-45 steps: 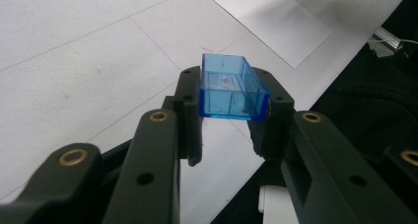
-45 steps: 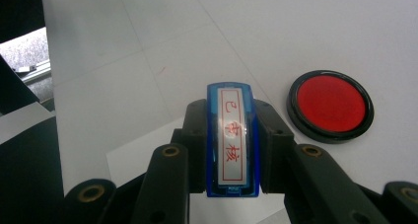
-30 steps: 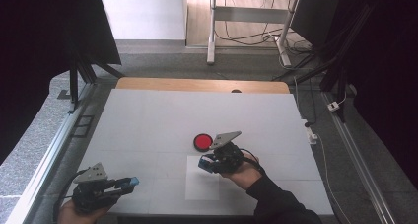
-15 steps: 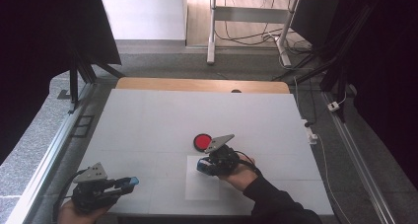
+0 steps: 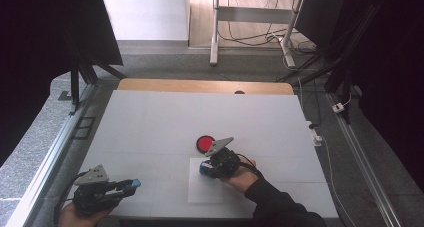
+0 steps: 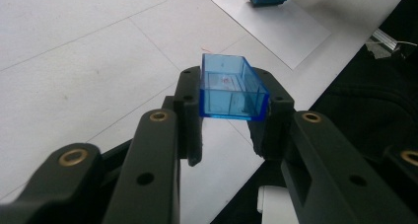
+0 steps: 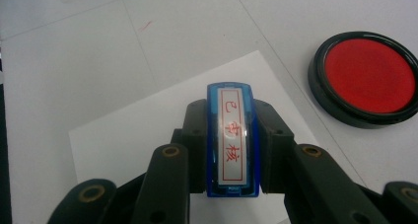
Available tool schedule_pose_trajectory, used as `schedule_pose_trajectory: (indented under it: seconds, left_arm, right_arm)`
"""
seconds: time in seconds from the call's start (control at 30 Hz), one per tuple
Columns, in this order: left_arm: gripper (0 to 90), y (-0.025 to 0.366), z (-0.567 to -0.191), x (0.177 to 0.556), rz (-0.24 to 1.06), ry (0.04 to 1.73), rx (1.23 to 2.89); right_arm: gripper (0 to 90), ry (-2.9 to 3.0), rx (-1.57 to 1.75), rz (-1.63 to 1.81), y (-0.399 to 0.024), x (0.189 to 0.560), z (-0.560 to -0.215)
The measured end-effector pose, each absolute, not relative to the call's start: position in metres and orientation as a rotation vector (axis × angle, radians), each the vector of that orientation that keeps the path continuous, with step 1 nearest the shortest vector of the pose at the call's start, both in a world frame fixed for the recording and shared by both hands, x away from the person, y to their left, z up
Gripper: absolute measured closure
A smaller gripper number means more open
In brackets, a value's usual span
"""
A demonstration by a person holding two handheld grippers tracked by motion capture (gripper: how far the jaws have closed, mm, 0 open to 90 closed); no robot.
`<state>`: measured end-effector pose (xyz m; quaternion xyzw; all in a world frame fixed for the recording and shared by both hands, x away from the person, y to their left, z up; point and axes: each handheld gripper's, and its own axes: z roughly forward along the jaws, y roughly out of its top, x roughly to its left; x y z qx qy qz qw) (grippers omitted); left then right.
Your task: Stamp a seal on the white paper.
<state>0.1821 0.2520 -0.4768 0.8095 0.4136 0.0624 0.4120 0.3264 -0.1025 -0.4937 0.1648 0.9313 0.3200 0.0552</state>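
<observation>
Right claw [image 7: 231, 150] pinches a blue stamp [image 7: 231, 140] — left claw [image 6: 231, 120] pinches its clear cap [image 6: 229, 88].

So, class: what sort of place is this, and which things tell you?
Probably a recording bench in a lab or workshop: a white-topped table framed by metal rails, dark curtains at the sides, and loose cables on the floor beyond.

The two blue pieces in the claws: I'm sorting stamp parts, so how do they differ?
The stamp in the right claw has a white label with red characters; the cap in the left claw is a clear, hollow, unlabelled shell. The stamp is over the white paper, the cap off to its side. Both are blue plastic, clamped.
</observation>
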Motion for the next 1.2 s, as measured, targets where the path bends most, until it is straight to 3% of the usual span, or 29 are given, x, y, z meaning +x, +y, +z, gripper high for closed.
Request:
schedule_pose_trajectory:
  seconds: [1.2]
  left_arm:
    - [68.1, 0.251, -0.477, 0.182, 0.154, 1.038, 2.045]
  right_arm:
    - [71.3, 2.819, 0.519, 0.963, -0.102, 0.325, -0.498]
